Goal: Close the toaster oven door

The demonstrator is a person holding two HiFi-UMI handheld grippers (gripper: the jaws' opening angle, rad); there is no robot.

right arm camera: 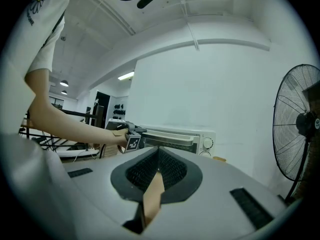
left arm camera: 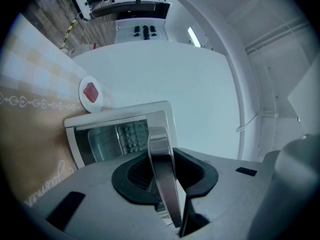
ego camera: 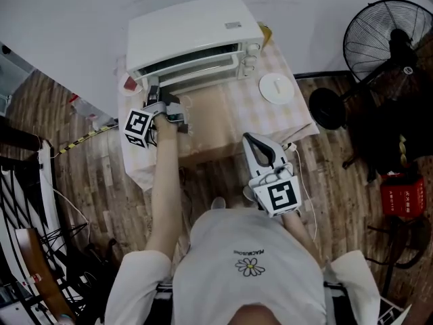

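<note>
The white toaster oven (ego camera: 196, 29) stands at the back of the table, and its glass door (ego camera: 199, 72) hangs partly open, tilted outward. My left gripper (ego camera: 154, 95) is at the left end of the door and is shut on the metal door handle (left arm camera: 161, 169), which runs lengthwise between its black pads. The oven cavity (left arm camera: 112, 136) shows just beyond the handle. My right gripper (ego camera: 256, 141) hovers over the table's front right part, away from the oven, with its jaws shut and nothing between them. From the right gripper view, the oven (right arm camera: 175, 139) and the left gripper (right arm camera: 131, 136) lie straight ahead.
A white plate (ego camera: 277, 88) lies right of the oven on the checked tablecloth (ego camera: 223, 124). A small dish with something red (ego camera: 130, 83) sits at the oven's left. A black standing fan (ego camera: 385, 39) is right of the table, and a white wall is behind the oven.
</note>
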